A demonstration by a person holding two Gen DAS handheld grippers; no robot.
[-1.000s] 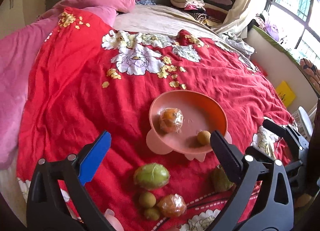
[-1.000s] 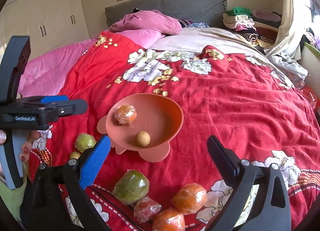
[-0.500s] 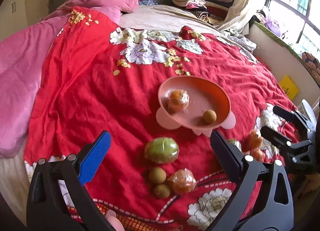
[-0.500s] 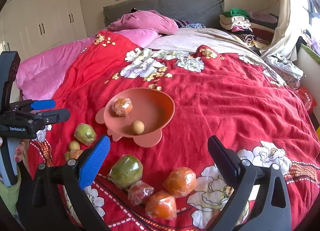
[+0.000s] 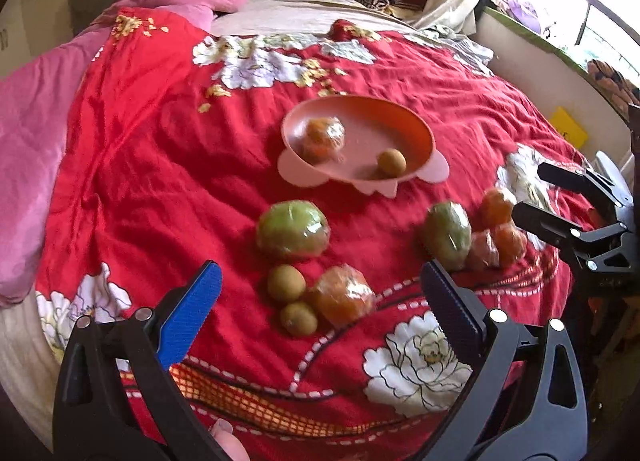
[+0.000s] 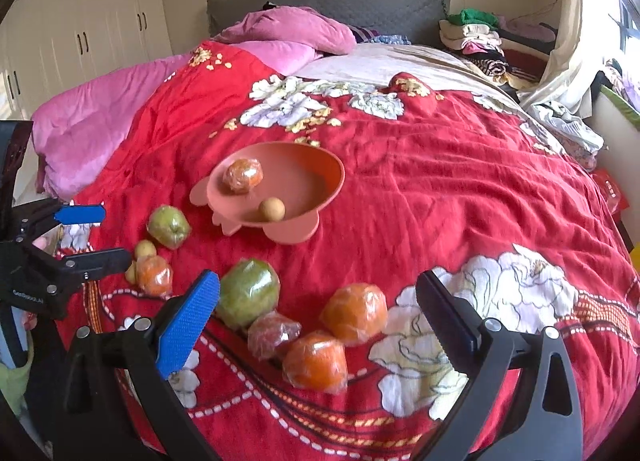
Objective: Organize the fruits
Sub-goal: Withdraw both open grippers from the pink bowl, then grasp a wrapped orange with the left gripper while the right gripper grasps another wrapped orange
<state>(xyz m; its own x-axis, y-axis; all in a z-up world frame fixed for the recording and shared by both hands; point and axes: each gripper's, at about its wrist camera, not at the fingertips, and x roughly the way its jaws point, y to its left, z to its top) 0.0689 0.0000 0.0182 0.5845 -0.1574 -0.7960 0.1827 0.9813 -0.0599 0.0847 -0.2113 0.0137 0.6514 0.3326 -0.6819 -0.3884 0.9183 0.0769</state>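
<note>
A pink bowl (image 5: 400, 129) (image 6: 320, 165) on the red bedspread holds a wrapped orange (image 5: 322, 135) and a small brown fruit (image 5: 391, 162). In front of it lie a wrapped green fruit (image 5: 293, 228), two small brown fruits (image 5: 286, 283) and a wrapped orange (image 5: 344, 297). To the right lie another green fruit (image 6: 248, 293), a reddish wrapped fruit (image 6: 272, 335) and two oranges (image 6: 354, 313). My left gripper (image 5: 320, 301) is open and empty above the near group. My right gripper (image 6: 318, 313) is open and empty above the right group.
A pink quilt (image 6: 92, 125) and pillows lie at the left and the headboard end. Folded clothes (image 6: 476, 37) are stacked at the far right corner. The bed's right edge drops beside a windowsill wall (image 5: 532, 61). White wardrobes (image 6: 80, 21) stand at the left.
Both grippers have drawn back toward the foot of the bed, so the bowl looks farther and more loose fruit is in view. Both stay open and empty.
</note>
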